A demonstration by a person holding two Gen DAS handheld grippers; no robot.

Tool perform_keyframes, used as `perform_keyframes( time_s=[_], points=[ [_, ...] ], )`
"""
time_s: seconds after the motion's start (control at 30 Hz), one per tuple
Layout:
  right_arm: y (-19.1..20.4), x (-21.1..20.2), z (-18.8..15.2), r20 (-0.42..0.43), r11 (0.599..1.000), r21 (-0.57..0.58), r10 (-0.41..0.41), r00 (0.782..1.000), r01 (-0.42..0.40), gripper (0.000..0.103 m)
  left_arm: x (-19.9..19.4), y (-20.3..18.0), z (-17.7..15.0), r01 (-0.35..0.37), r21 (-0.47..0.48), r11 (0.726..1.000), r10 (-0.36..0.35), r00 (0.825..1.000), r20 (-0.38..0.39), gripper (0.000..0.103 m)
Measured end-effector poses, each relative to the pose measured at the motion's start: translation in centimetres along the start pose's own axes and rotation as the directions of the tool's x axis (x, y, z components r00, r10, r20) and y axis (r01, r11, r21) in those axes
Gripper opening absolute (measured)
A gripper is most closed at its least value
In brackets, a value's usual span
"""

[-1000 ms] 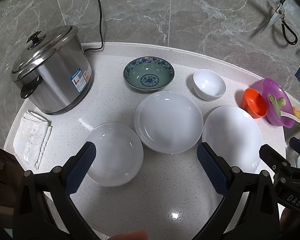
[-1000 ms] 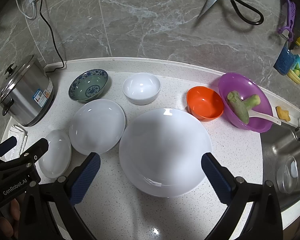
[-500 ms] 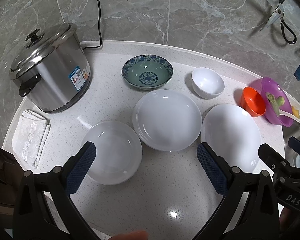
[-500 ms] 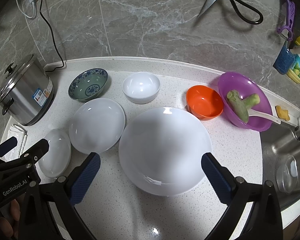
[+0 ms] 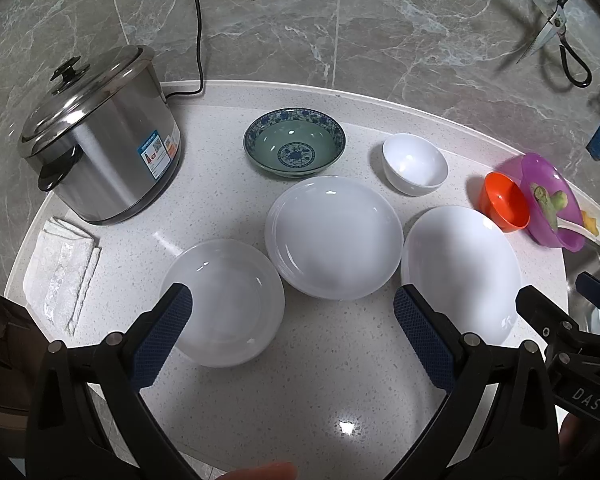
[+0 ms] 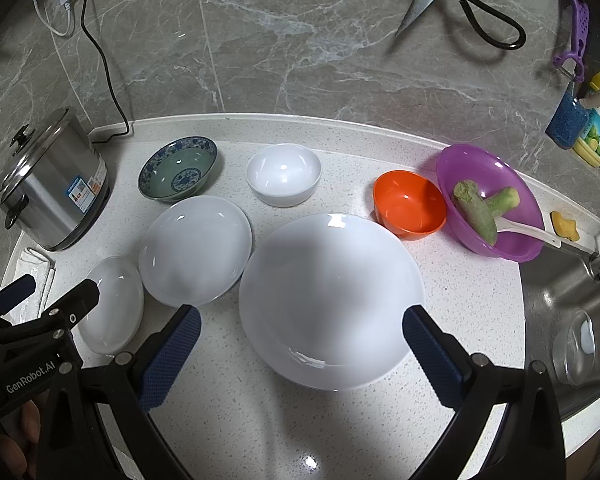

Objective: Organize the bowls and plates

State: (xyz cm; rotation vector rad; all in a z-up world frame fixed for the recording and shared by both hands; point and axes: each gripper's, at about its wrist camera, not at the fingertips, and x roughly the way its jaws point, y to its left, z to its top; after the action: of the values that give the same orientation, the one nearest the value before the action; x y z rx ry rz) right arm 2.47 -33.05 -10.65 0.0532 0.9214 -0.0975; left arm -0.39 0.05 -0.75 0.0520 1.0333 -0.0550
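Both units released, nothing held. Left hand-held gripper [image 5: 292,320] hovers over desk [image 5: 332,392]: small plate [image 5: 236,296] at 9 o'clock, mid plate [image 5: 334,236] at 12. Right hand-held gripper [image 6: 300,344] straddles large plate [image 6: 332,300]. Rec.: grip rim edge-on, lift level, stack largest lowest.

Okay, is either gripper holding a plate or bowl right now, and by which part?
Nothing is held. The left gripper and the right gripper are both open above the counter, with no plate or bowl between their fingers.
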Motion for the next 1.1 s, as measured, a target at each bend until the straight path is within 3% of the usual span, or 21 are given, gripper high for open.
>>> perform_keyframes(
  time_s=[1.1],
  points=[
    [0.05, -0.16, -0.73, -0.002, 1.0, 0.006, -0.005, 1.0, 0.005, 0.103, 0.22, 0.55, -0.32, 0.009, 0.004, 1.0, -0.009, 1.0, -0.011, 0.102]
  ],
)
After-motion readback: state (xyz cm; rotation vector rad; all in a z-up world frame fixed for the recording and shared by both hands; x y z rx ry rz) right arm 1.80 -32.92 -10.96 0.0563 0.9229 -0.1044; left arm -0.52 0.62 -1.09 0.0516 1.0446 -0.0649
